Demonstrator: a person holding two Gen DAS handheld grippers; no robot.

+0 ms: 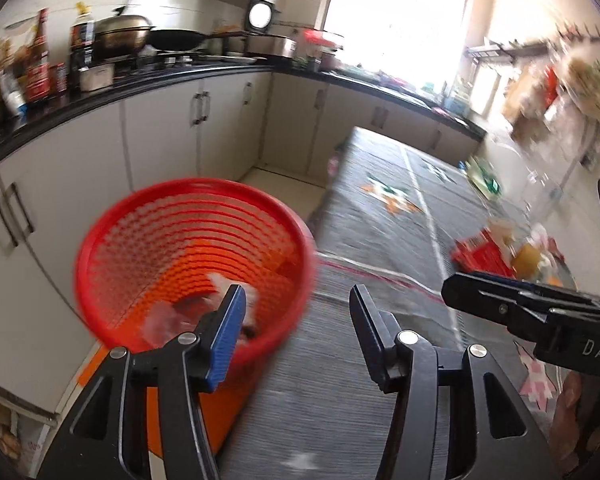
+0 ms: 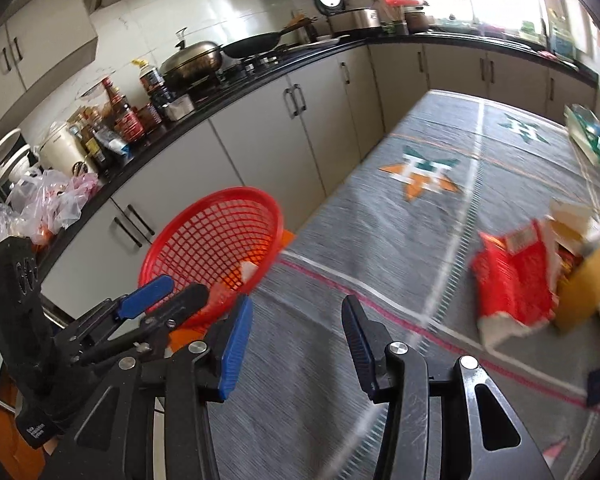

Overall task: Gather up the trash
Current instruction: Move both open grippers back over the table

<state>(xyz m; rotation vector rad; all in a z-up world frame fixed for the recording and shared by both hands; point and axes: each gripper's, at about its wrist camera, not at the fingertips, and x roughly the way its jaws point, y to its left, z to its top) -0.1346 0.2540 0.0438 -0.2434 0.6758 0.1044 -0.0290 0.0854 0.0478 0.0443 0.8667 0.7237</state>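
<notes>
Beside table edge, red basket (image 1: 196,264) tilted, mouth facing grippers.

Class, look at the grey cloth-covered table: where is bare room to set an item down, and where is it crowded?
Free: the grey patterned tablecloth between the red mesh plastic basket and the red snack wrapper. Crowded: the wrapper pile at the right edge.

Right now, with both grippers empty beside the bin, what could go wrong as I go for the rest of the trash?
The red basket stands right at the table edge; a sideways bump could tip it. The left gripper and right gripper sit close together and could collide. The red wrapper lies in a heap with a yellow carton, so one grasp may drag both.
</notes>
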